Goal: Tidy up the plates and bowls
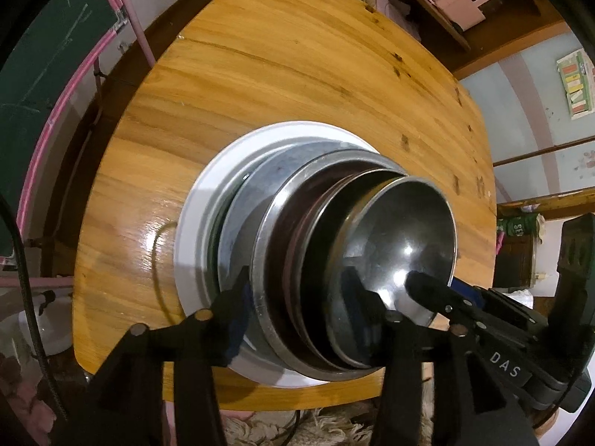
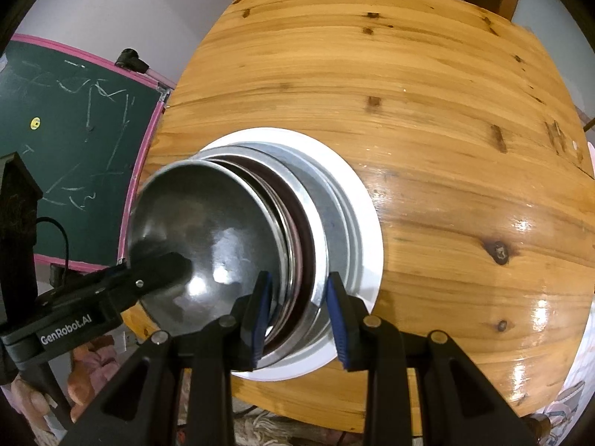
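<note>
Steel bowl (image 1: 401,230) nested atop round stack, white plate (image 1: 193,223) underneath; L gripper (image 1: 297,297) & R gripper (image 2: 297,308) both spread wide

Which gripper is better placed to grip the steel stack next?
Right, probably: the right gripper closely brackets the stack of steel bowls, while the left gripper spans it more widely. Whether either pair of jaws grips is unclear.

Varnished glossy wooden table (image 2: 446,156) with dark knots, smooth white glazed plate (image 2: 366,200), dull grey metal dish (image 1: 245,200), polished reflective steel bowl (image 2: 208,230), matt black plastic gripper fingers (image 2: 260,312) with blue pads, shaggy rug (image 1: 334,427) at bottom edge
</note>
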{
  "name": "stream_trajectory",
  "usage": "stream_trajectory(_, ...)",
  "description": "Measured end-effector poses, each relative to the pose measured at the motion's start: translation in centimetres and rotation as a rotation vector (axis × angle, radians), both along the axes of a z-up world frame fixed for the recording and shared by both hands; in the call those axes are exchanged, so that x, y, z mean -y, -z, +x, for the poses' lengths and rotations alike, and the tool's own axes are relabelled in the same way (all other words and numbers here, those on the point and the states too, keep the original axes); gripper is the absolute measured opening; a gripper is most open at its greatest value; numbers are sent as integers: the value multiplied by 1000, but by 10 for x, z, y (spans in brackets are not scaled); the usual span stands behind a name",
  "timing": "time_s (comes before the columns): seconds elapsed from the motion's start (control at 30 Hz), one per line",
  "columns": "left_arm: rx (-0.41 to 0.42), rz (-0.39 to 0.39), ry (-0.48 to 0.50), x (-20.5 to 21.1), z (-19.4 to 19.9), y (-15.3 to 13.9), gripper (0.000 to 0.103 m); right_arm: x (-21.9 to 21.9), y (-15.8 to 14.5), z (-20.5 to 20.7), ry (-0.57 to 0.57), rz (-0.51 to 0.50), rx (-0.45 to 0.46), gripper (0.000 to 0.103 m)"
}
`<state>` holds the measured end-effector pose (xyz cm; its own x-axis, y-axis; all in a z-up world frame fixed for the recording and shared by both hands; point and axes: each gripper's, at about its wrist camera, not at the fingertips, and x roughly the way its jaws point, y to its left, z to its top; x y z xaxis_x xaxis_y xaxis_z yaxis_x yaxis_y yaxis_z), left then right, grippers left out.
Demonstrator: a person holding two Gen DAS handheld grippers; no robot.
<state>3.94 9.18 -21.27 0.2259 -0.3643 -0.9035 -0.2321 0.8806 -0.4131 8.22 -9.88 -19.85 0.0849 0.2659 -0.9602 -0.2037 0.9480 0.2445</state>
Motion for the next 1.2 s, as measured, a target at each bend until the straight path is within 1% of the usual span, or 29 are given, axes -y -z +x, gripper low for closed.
stream_trajectory(0.07,30,12,4,1,0,-7,55,-1,-1,-1,0,-9,9,30)
stream_trajectory(0.13,52,27,4,1,1,-12,64,-2,-3,-2,-1,-12,23,30)
stream_trajectory(0.2,73,54,1,1,0,-19,66,-2,-4,-3,-3,-16,26,30)
stream_trajectory(0.37,105,71,0,3,0,-35,68,2,-19,-8,-10,-3,77,31)
stream_trajectory(0.5,152,101,3,6,-6,-52,77,4,-36,-16,-15,-25,149,31)
stream_trajectory(0.6,184,107,10,8,-11,-64,82,10,-49,-23,-10,-10,179,31)
stream_trajectory(0.67,205,109,13,10,-14,-73,83,15,-56,-28,-5,-9,199,31)
stream_trajectory(0.83,268,134,40,24,-27,-94,87,31,-78,-46,22,-20,269,31)
stream_trajectory(1.0,320,155,79,44,-44,-116,91,49,-95,-63,63,-10,310,31)
stream_trajectory(1.07,338,169,89,52,-51,-124,94,56,-101,-69,75,-10,329,31)
stream_trajectory(1.13,363,191,96,61,-58,-132,99,63,-108,-77,90,-10,351,31)
stream_trajectory(1.2,390,205,94,69,-65,-140,100,69,-114,-83,101,-10,374,31)
